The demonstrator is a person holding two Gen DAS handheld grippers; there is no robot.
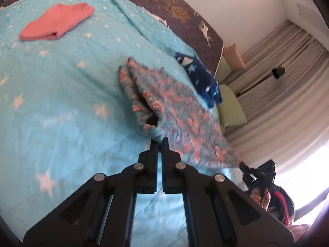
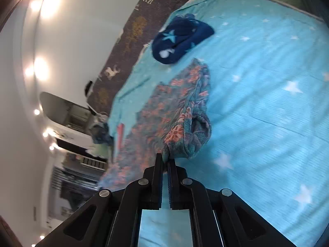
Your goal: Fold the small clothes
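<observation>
- Bed [image 1: 51, 86]: turquoise star cover, carries everything. Three small garments in view.
- Floral garment [image 1: 174, 107]: the piece in work. Teal with pink print, stretched between both tongs, near edge lifted off the bed, far end trailing on the cover. Pictures are blurred around it, so the exact fold line is unclear.
- Pink garment [image 1: 55, 21]: lies flat in a neat rectangle, well apart at the far left of the left view. Looks folded; I'd count it done.
- Blue star garment [image 2: 178, 39]: bunched in a heap just beyond the floral one, near the dark deer-print blanket [image 2: 131, 30]. Not folded, judged still to do.
- Progress, my read: about one of three finished, one mid-fold, one untouched. Floral piece appears already doubled, with a tube-like opening at each gripped corner, so probably a further fold or the lay-down is left.
- Left tongs [image 1: 160, 141]: closed right down on a corner of the floral garment, cloth pinched at the very tips; the garment fans away forward and to the right from there.
- Right tongs [image 2: 165, 157]: likewise closed tight on the opposite near corner, cloth bunched at the tips, garment running forward and left.
- Right tongs also show in the left view at the garment's far right edge, with a hand [image 1: 260, 196] behind them.
</observation>
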